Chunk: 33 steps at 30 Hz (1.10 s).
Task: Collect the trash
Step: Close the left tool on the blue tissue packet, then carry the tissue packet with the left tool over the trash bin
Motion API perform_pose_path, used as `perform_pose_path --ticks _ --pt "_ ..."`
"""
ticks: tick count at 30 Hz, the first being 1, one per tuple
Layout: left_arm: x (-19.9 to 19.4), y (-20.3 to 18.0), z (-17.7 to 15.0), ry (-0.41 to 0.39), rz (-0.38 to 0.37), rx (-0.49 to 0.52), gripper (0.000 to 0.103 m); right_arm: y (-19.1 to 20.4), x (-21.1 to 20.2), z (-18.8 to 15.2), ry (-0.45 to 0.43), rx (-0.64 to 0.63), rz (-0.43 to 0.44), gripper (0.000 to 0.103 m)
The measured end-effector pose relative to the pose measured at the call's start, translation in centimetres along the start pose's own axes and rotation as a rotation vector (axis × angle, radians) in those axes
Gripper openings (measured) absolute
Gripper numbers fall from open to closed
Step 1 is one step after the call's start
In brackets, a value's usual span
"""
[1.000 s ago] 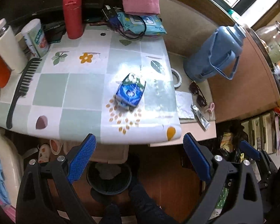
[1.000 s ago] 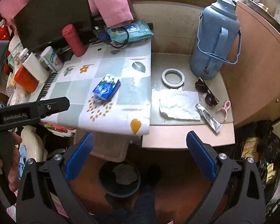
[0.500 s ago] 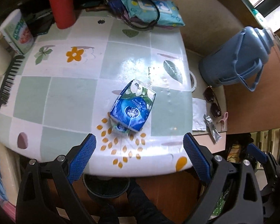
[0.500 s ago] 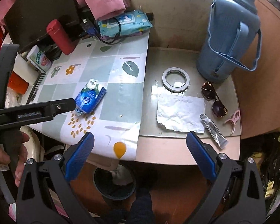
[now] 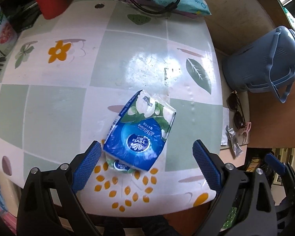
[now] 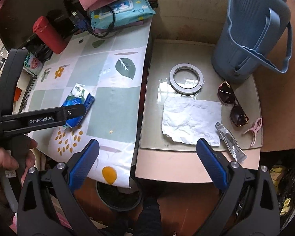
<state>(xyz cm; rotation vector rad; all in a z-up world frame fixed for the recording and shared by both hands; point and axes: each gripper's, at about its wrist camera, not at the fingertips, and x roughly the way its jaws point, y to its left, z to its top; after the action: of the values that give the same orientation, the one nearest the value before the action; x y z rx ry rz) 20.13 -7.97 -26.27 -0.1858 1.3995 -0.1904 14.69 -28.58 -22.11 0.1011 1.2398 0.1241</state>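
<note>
A crumpled blue and green tissue packet (image 5: 141, 133) lies on the flowered tablecloth (image 5: 49, 106). My left gripper (image 5: 145, 157) is open, its jaws on either side of the packet's near end, the left pad close to it. In the right wrist view the left gripper's arm covers part of the packet (image 6: 77, 100). My right gripper (image 6: 147, 157) is open and empty over the table's front edge. A crumpled white paper (image 6: 190, 122) and a silver wrapper (image 6: 230, 141) lie on the glass side table (image 6: 153, 106).
A round dark bin (image 6: 118, 198) stands on the floor below the table edge. A blue jug (image 6: 251, 29), tape roll (image 6: 185, 78), sunglasses (image 6: 233, 104) and pink clip (image 6: 254, 127) are on the side table. A red bottle (image 6: 49, 35) and wipes pack (image 6: 122, 11) stand at the back.
My left gripper has moved forward and down until its open jaws flank the packet. My right gripper has moved closer to the side table and stays open.
</note>
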Motion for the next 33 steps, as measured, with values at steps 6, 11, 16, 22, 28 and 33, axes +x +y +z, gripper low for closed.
perform_pose_path --ticks 6,11,16,22,28,33 --pt "0.7 -0.5 0.0 0.009 0.035 0.03 0.068 -0.4 0.4 0.5 0.003 -0.001 0.003 0.098" --pt "0.7 -0.7 0.2 -0.002 0.073 0.06 0.05 -0.3 0.6 0.4 0.009 0.001 0.005 0.098" --pt "0.3 -0.8 0.0 -0.004 0.065 0.084 0.035 0.2 0.5 0.1 0.01 -0.005 0.014 0.098" --pt "-0.5 -0.9 -0.3 -0.019 0.05 0.115 0.014 0.7 0.1 -0.5 0.006 0.0 0.017 0.098" --pt "-1.7 -0.7 -1.3 -0.029 0.042 0.14 0.011 1.5 -0.6 -1.0 -0.005 0.004 0.019 0.098" --pt "-2.9 0.0 -2.5 -0.042 0.036 0.148 0.01 2.8 -1.6 -1.9 -0.019 0.004 0.021 0.098"
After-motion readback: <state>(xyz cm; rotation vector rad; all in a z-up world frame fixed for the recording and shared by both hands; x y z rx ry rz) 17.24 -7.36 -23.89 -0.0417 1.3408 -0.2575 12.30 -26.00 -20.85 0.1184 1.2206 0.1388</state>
